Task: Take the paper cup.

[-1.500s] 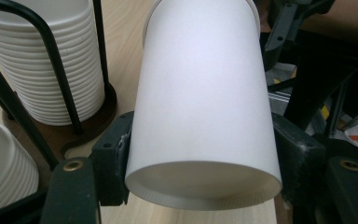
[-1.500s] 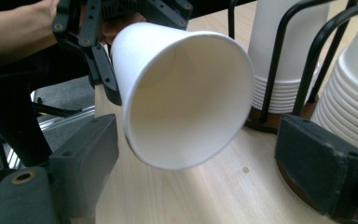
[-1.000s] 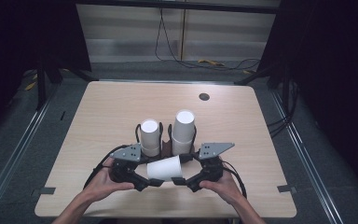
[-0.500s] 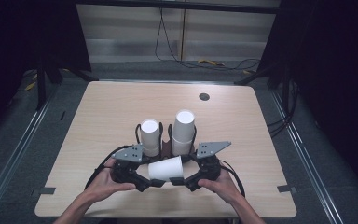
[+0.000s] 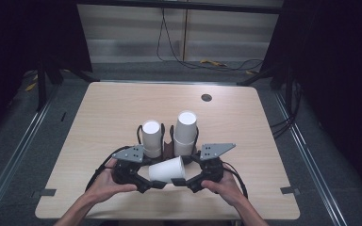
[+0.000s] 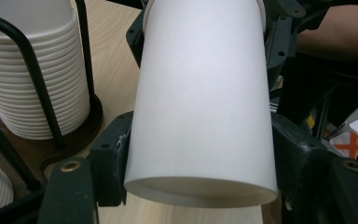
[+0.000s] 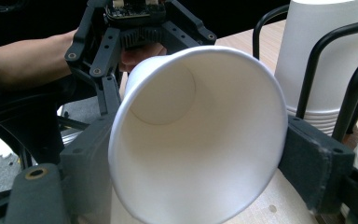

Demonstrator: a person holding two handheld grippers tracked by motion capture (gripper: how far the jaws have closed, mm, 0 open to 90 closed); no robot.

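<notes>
Paper cup [image 5: 167,170] on its side, held off the desk [image 5: 122,108] near the front edge, just in front of the cup rack [image 5: 168,149]. Left gripper [image 5: 147,184] jaws clamped on the base end, right gripper [image 5: 183,181] jaws on the rim end. Looks like a hand-to-hand pass or pull-apart. Pls keep squeeze light w/ thin wall, let one side go before moving, stay clear of the stacks [image 5: 151,137].

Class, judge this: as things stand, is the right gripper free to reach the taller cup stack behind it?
Probably not yet: the right gripper is shut on the paper cup, shared with the left gripper. The taller stack stands close, unobstructed.
</notes>
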